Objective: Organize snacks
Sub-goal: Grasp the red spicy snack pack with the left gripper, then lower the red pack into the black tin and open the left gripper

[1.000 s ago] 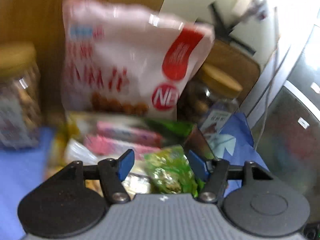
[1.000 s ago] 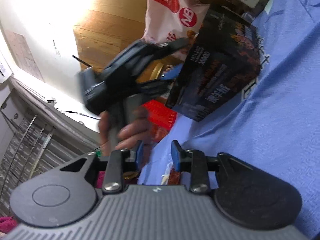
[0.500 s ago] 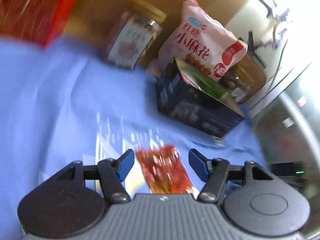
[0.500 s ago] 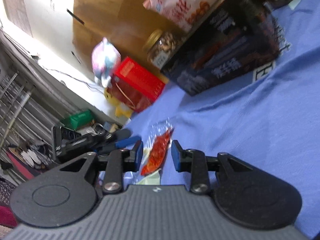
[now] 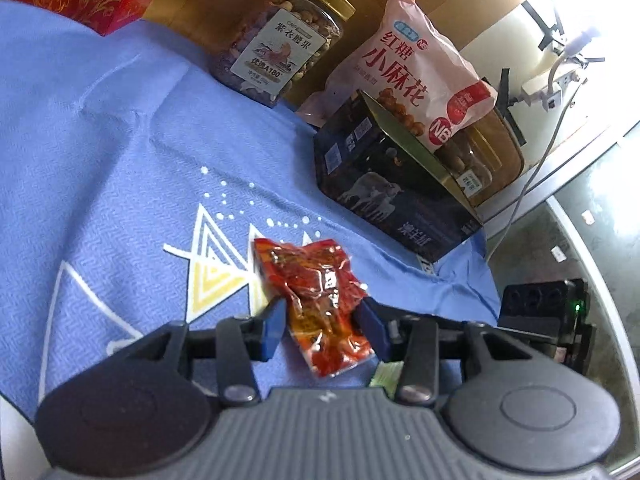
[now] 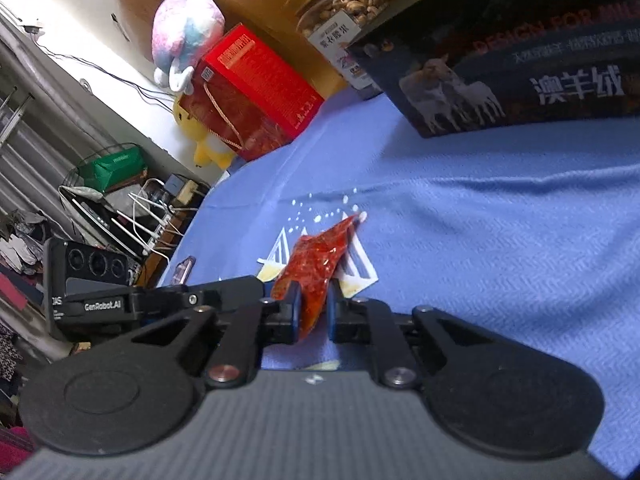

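Both grippers, left gripper (image 5: 322, 322) and right gripper (image 6: 311, 312), apparently on red packet (image 5: 316, 300), mid-cloth (image 5: 120, 140).

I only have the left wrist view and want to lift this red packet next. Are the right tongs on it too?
Observer: Yes. The right wrist view shows the right tongs shut on the near end of the red packet.
Operator: Is the whole packet off the cloth?
Observer: It seems not. Its far corner looks to rest on the blue cloth, by the white dots.
Operator: Anything by the red box that I can't see?
Observer: Two plush toys sit by the red box: a pink one above it and a yellow one lower down.
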A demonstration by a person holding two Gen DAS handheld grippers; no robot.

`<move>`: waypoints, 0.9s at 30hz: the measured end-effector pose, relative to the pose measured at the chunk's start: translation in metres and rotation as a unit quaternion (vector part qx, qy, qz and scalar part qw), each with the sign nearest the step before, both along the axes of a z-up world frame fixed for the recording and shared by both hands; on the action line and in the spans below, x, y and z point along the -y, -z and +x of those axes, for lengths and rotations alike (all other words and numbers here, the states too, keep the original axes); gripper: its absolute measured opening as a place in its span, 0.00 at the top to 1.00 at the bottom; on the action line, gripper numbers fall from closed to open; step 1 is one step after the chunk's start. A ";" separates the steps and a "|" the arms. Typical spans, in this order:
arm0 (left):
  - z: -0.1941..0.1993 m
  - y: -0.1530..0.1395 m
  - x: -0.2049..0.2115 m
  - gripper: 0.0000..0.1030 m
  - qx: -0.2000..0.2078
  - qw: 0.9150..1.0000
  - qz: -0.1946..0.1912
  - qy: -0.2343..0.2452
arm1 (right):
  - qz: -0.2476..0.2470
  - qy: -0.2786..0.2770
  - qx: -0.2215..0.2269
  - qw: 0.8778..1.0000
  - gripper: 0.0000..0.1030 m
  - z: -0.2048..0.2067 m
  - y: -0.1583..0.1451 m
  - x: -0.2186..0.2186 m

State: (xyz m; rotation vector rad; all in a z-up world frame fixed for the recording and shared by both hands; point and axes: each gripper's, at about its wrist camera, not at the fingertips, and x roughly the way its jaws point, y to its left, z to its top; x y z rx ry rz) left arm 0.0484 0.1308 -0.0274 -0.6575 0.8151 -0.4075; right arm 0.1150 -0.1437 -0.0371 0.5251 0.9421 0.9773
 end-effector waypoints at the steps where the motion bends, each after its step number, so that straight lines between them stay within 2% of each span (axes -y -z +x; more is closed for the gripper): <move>1: 0.001 0.000 0.001 0.59 0.000 1.000 -0.004 -0.001 | 0.023 0.003 -0.005 1.000 0.94 -0.001 -0.001 0.008; 5: 0.004 -0.002 0.006 0.62 0.014 0.999 -0.034 0.001 | 0.095 0.026 -0.038 0.994 0.95 0.001 0.006 0.032; 9: 0.015 -0.013 0.015 0.65 0.026 0.999 -0.032 0.000 | 0.130 0.044 -0.047 0.989 0.95 0.003 0.005 0.045; 16: 0.059 -0.061 0.042 0.65 0.074 0.997 -0.009 0.021 | 0.156 0.091 0.017 0.983 0.95 0.018 -0.032 0.063; 19: 0.089 -0.081 0.060 0.64 0.092 0.995 0.015 0.027 | 0.139 0.122 0.061 0.981 0.95 0.034 -0.054 0.071; 22: 0.119 -0.089 0.077 0.65 0.093 0.994 0.036 0.031 | 0.097 0.162 0.111 0.976 0.95 0.047 -0.066 0.070; 26: 0.155 -0.086 0.099 0.65 0.082 0.994 0.062 0.038 | 0.036 0.219 0.170 0.960 0.93 0.055 -0.065 0.072; 27: 0.163 -0.083 0.106 0.65 0.078 0.994 0.068 0.039 | 0.018 0.232 0.188 0.954 0.90 0.056 -0.064 0.070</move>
